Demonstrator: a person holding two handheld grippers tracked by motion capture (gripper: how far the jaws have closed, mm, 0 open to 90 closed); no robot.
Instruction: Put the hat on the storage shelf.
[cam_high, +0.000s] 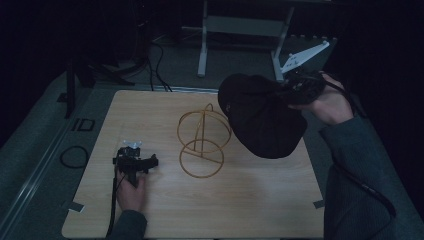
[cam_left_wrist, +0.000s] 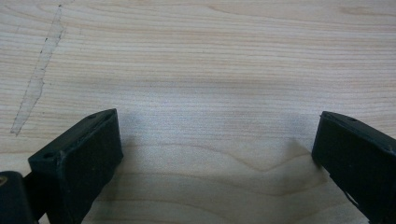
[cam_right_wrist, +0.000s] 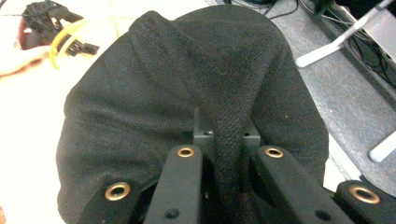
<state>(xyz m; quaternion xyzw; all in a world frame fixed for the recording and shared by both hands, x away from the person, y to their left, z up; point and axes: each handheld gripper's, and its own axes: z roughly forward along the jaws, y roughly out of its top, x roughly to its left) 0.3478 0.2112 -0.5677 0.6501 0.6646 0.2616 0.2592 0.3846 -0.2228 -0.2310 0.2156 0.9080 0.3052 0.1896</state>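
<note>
Right gripper (cam_high: 295, 90) is clamped on a fold of the black cap (cam_high: 262, 117), holding it in the air over the table's (cam_high: 240, 200) far right edge, just right of the yellow wire stand (cam_high: 202, 142); cap and stand look apart, though the dim light makes that hard to tell. Left gripper (cam_high: 134, 161) sits low on the wood, jaws wide with nothing between. Bare board all around the stand. Grey floor and a metal frame (cam_high: 240, 30) beyond; room dark.

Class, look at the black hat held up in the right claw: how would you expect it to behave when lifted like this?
Probably floppy: the black hat hangs and folds where the right claw pinches a ridge of its cloth. Likely light, since that one pinch seems to carry it. The woven fabric looks unlikely to slip.
</note>
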